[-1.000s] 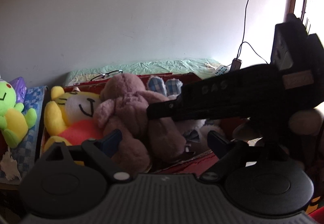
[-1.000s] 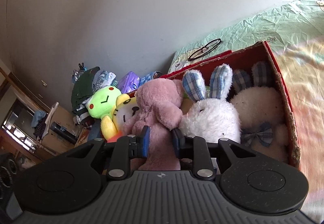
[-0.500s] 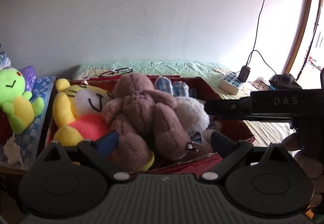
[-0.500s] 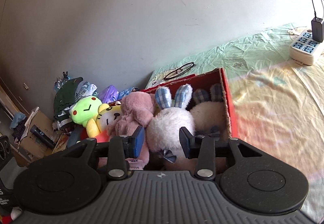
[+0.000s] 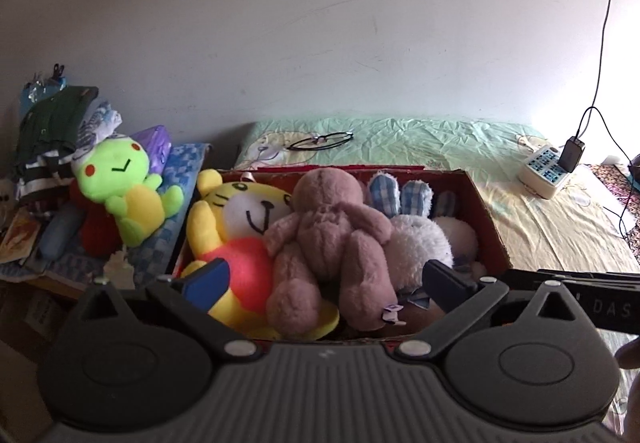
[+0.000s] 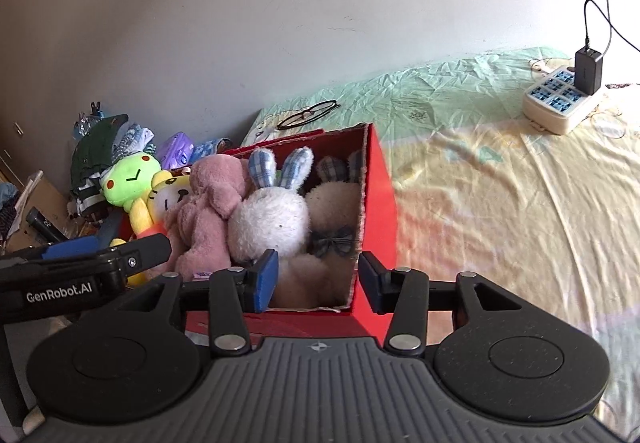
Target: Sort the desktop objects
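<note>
We are hovering our left gripper (image 5: 324,279) and right gripper (image 6: 318,281), fingers just parting and empty, over a red cardboard box (image 6: 378,203); the mauve plush bear (image 5: 332,239) looks light and squashy, best pinched at its torso.

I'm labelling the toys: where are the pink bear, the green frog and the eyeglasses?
pink bear (image 5: 332,227), left wrist view, its back
green frog (image 5: 116,167), left wrist view, its face
eyeglasses (image 6: 308,114), right wrist view, a lens rim

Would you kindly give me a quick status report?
Both claws, left and right, open and empty, jaws just widened. Plush toys packed in red box. Nothing blocking.
</note>
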